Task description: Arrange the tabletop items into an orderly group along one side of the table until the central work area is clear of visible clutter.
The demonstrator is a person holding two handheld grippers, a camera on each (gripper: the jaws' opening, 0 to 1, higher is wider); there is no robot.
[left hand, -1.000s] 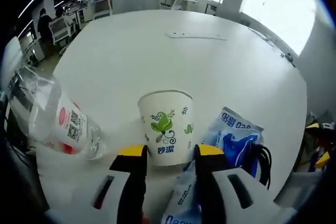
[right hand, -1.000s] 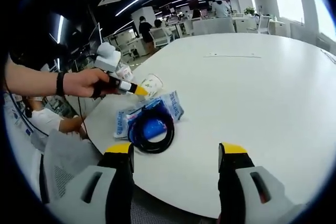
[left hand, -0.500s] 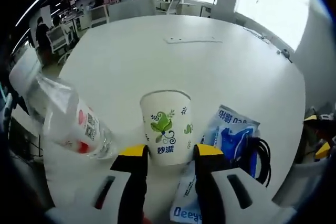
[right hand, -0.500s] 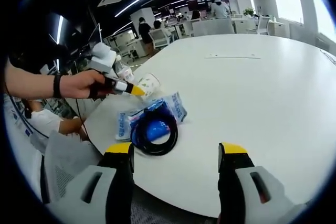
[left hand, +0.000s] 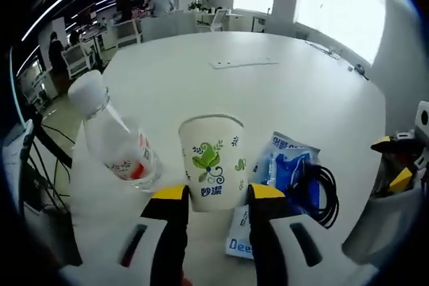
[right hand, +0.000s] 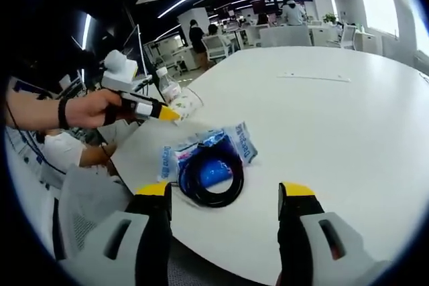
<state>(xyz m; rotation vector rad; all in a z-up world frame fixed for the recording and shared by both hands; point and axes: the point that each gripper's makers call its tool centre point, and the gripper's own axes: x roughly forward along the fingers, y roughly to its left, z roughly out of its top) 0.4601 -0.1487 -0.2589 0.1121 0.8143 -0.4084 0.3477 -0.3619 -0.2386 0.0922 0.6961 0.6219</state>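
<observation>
Your left gripper (left hand: 216, 195) clamps a white paper cup (left hand: 212, 162) printed with green leaves, both yellow-tipped jaws pressed against its lower sides at the bottom centre of the left gripper view. To the cup's left in that view, a clear plastic water bottle (left hand: 114, 137) with a red-and-white label leans toward the upper left, its white cap pointing at the table edge. To the cup's right lies a blue-and-white packet (left hand: 276, 177), with a coil of black cable (left hand: 324, 194) resting on its right half. All of it sits on a round white table (left hand: 255, 92).

In the right gripper view, your right gripper (right hand: 224, 195) hovers spread wide with nothing between its jaws at the bottom of the frame, over the near table edge. Just above it lie the cable coil (right hand: 212, 173) and the packet (right hand: 236, 145). At the upper left, your hand (right hand: 90, 108) holds the left gripper (right hand: 166, 113) against the cup (right hand: 186, 104), with the bottle (right hand: 167, 86) behind.
</observation>
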